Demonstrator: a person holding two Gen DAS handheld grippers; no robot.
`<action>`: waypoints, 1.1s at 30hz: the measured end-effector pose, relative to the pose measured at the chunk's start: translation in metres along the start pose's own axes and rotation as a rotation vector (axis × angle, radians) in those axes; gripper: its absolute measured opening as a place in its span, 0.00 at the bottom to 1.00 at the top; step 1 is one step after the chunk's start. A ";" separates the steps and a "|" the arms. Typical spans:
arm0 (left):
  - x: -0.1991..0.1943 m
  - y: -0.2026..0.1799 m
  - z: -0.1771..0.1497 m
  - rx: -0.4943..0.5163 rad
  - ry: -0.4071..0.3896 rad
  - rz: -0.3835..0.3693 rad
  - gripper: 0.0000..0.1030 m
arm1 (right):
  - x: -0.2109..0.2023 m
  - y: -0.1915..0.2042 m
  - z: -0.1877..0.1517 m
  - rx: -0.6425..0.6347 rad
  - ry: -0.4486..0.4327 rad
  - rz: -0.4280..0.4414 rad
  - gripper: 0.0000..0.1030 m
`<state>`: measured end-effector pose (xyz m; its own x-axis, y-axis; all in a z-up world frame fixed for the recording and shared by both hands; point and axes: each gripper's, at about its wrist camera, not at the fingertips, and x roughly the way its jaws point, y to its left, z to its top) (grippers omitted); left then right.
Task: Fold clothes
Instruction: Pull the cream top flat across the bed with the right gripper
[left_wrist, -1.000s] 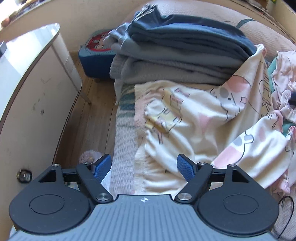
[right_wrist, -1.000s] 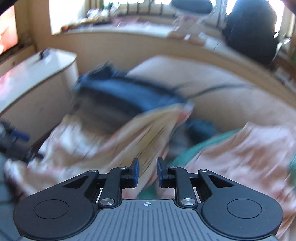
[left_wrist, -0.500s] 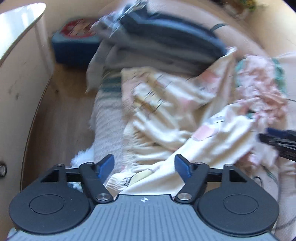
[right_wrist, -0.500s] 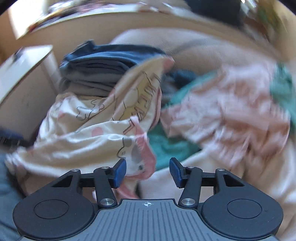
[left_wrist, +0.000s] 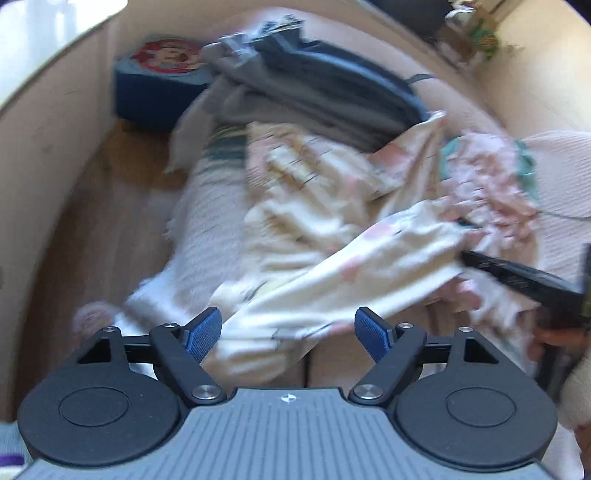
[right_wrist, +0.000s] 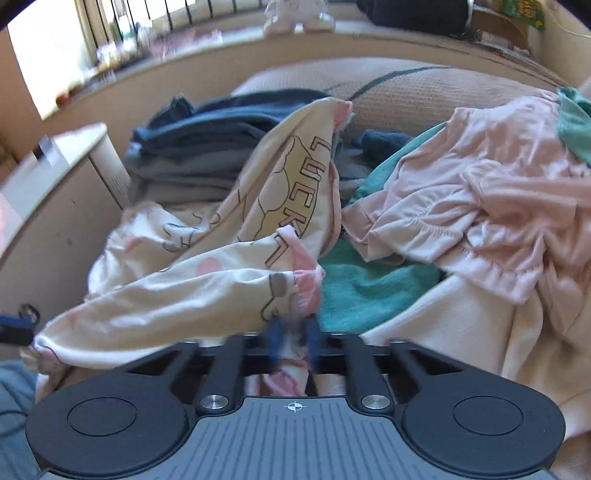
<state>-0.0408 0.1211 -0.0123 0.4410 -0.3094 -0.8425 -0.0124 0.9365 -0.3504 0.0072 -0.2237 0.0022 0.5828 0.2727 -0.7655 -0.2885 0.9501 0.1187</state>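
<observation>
A cream cartoon-print garment (left_wrist: 332, 236) with pink cuffs lies crumpled on the bed; it also shows in the right wrist view (right_wrist: 207, 266). My left gripper (left_wrist: 288, 332) is open, its blue pads on either side of the garment's near hem. My right gripper (right_wrist: 293, 336) is shut on the garment's pink cuff, its pads blurred. The right gripper also shows in the left wrist view (left_wrist: 517, 273) at the garment's right end.
A stack of folded grey and navy clothes (left_wrist: 314, 88) sits at the back (right_wrist: 199, 147). A pink ruffled garment (right_wrist: 480, 199) and a teal cloth (right_wrist: 369, 291) lie to the right. A white cabinet (right_wrist: 55, 199) stands left. A blue box (left_wrist: 159, 88) sits on the wooden floor.
My right gripper has closed from open onto the garment's pink cuff. My left gripper has moved forward over the near hem and stays open.
</observation>
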 end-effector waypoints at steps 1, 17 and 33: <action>-0.006 -0.001 -0.005 -0.013 0.001 0.054 0.75 | -0.007 0.001 -0.005 0.006 -0.031 0.000 0.03; -0.049 -0.005 -0.011 -0.006 0.037 0.361 0.80 | -0.212 0.023 -0.085 0.025 -0.174 0.134 0.02; -0.018 0.026 -0.017 -0.080 0.141 0.264 0.85 | -0.151 0.018 -0.122 0.042 0.095 -0.059 0.40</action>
<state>-0.0638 0.1487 -0.0133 0.2846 -0.0820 -0.9551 -0.1835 0.9732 -0.1383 -0.1786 -0.2661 0.0424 0.5228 0.2029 -0.8280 -0.2231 0.9700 0.0968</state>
